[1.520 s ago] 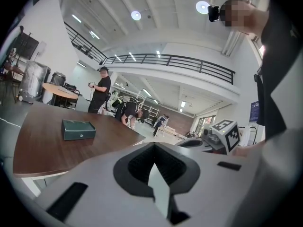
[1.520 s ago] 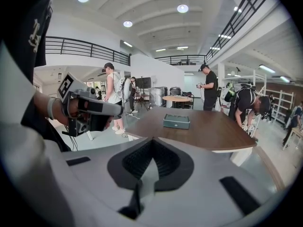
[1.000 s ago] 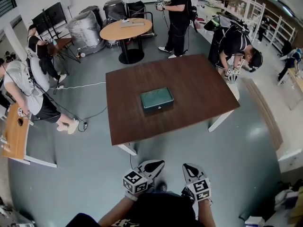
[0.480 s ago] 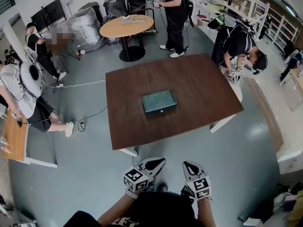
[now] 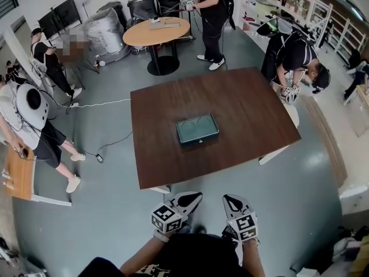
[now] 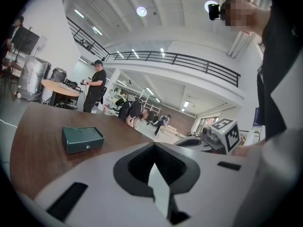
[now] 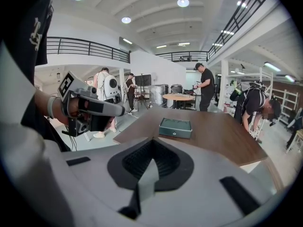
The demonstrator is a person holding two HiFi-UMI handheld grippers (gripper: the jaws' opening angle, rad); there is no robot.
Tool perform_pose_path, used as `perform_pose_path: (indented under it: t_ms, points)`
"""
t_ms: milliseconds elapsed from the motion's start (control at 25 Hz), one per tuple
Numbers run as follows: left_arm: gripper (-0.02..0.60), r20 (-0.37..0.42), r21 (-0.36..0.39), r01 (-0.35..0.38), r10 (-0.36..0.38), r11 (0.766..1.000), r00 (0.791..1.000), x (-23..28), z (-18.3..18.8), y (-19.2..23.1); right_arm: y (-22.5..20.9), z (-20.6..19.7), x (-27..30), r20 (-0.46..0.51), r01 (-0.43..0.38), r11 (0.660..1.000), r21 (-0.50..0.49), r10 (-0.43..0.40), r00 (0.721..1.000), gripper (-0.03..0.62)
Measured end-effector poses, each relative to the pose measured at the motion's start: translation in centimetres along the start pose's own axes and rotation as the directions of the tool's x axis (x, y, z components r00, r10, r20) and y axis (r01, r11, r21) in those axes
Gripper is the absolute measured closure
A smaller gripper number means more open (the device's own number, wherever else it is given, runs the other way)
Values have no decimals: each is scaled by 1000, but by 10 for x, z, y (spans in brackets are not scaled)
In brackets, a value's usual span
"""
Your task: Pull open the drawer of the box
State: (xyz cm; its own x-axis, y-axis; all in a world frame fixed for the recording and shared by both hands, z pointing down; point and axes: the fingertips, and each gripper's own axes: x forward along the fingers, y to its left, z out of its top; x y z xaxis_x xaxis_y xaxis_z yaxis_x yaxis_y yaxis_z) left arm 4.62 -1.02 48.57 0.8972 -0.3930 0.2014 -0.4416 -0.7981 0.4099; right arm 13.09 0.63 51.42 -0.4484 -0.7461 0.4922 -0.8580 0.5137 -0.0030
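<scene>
The green box point(image 5: 197, 130) sits closed near the middle of the brown worktop point(image 5: 161, 108), well apart from both grippers. Its drawer point(image 7: 184, 134) faces the person, with a small knob point(image 7: 173, 133) at the centre of the front. The left gripper point(image 5: 194, 197) and the right gripper point(image 5: 229, 199) hang close to the person's body, short of the worktop's near edge. The left gripper view shows its fingers point(image 6: 104, 174) pressed together with nothing between them, and the right gripper's fingers point(image 7: 85, 183) are pressed together the same way.

The step in hand looks like the approach. To do it well, one gripper should spread its fingers before it reaches the knob, come in level with the drawer front and pinch the knob squarely. The other can press down on the lid, since a light box may slide when pulled. The pull should then run straight back along the worktop.
</scene>
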Motion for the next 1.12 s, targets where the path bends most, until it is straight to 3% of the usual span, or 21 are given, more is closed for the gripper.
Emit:
perform_pose_path:
  t_ms: [480, 840, 1120]
  points:
    - [575, 22, -18, 10, -10, 1000, 1000, 4, 19, 44, -8, 15, 34, -28, 15, 1000, -3, -15, 999, 606]
    - [575, 51, -47, -34, 36, 998, 998, -36, 39, 114, 21, 55, 94, -46, -9, 998, -59, 7, 999, 606]
    - [575, 74, -45, -28, 31, 999, 997, -77, 46, 154, 67, 73, 141, -77, -40, 992, -116, 31, 997, 606]
